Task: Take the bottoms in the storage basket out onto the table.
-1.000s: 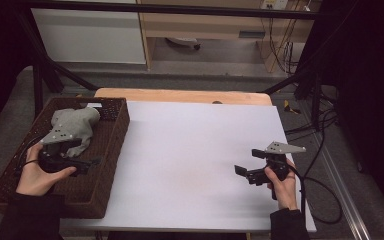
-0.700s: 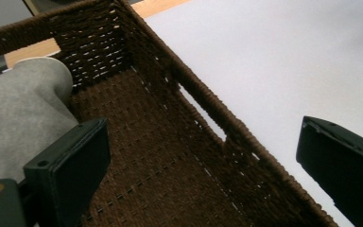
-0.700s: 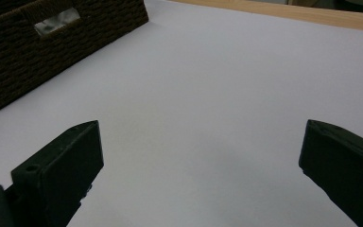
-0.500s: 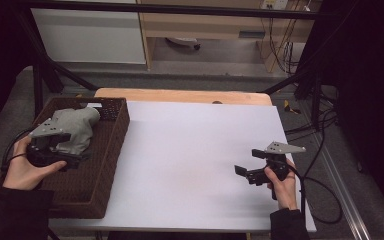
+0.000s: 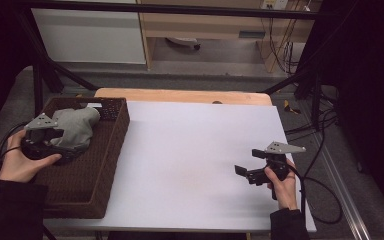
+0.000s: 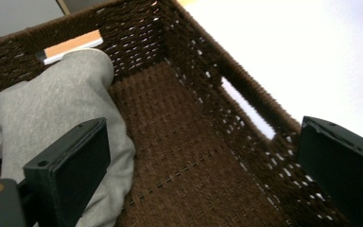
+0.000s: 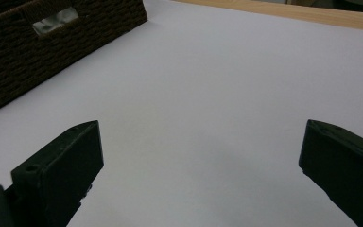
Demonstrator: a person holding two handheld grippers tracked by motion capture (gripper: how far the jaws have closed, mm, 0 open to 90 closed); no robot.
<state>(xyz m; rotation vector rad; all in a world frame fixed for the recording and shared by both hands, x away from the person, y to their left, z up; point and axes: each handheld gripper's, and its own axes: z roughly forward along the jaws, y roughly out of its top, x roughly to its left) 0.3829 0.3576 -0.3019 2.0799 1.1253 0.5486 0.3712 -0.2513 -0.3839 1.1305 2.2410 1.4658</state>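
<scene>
Now the left gripper has backed toward the basket's near-left edge, jaws spread, off the grey cloth.

Left gripper [image 6: 203,175] jaws stand wide apart with nothing between them; a second ago it hung further in over the cloth [image 6: 52,109], which lies bunched in the far-left corner of the basket [image 5: 107,165], so I'd judge a fresh grab is coming. Right gripper [image 5: 247,172], also spread and empty, hasn't budged near the table's [image 5: 195,150] right edge. Count: one cloth, one basket, two grippers.
</scene>
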